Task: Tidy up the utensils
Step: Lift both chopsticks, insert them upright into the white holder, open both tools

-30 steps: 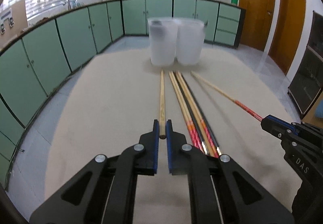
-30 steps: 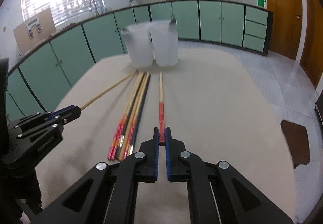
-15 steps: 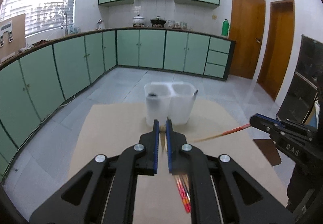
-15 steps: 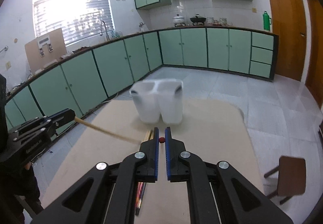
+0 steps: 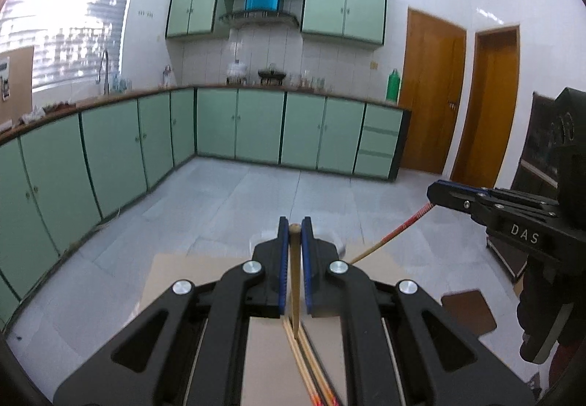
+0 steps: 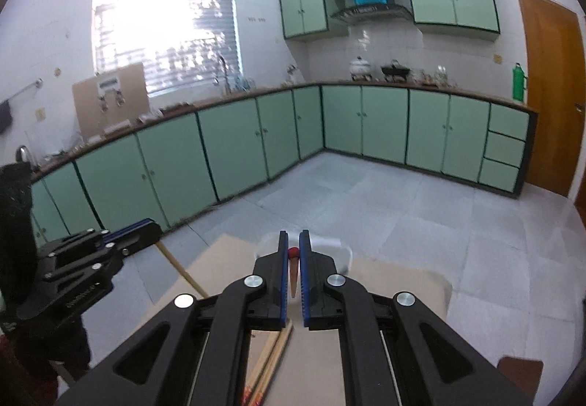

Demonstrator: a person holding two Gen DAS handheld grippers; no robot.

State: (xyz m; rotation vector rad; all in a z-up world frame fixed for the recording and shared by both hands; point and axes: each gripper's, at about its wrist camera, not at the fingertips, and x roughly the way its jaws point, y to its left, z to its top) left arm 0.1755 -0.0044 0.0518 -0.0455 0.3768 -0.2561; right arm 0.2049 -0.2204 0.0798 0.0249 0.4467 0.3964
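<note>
My left gripper (image 5: 294, 222) is shut on a plain wooden chopstick (image 5: 295, 281), held by its top end and hanging down toward the beige table (image 5: 205, 281). My right gripper (image 6: 293, 237) is shut on a red-ended chopstick (image 6: 293, 272), which also hangs down. In each wrist view the other gripper shows at the side: the right gripper (image 5: 434, 191) with its red-patterned chopstick (image 5: 388, 237), the left gripper (image 6: 155, 230) with its wooden chopstick (image 6: 181, 270). Several chopsticks (image 5: 311, 369) lie on the table below. The white containers (image 6: 338, 254) are mostly hidden behind my fingers.
Both grippers are high above the table, whose far edge (image 6: 403, 272) shows just past the containers. A brown stool (image 5: 467, 310) stands on the tiled floor to the right. Green cabinets (image 5: 256, 127) line the far walls.
Both grippers have risen from the table, each lifting its chopstick clear of the row. The views have tilted up, and the containers have dropped behind the fingers.
</note>
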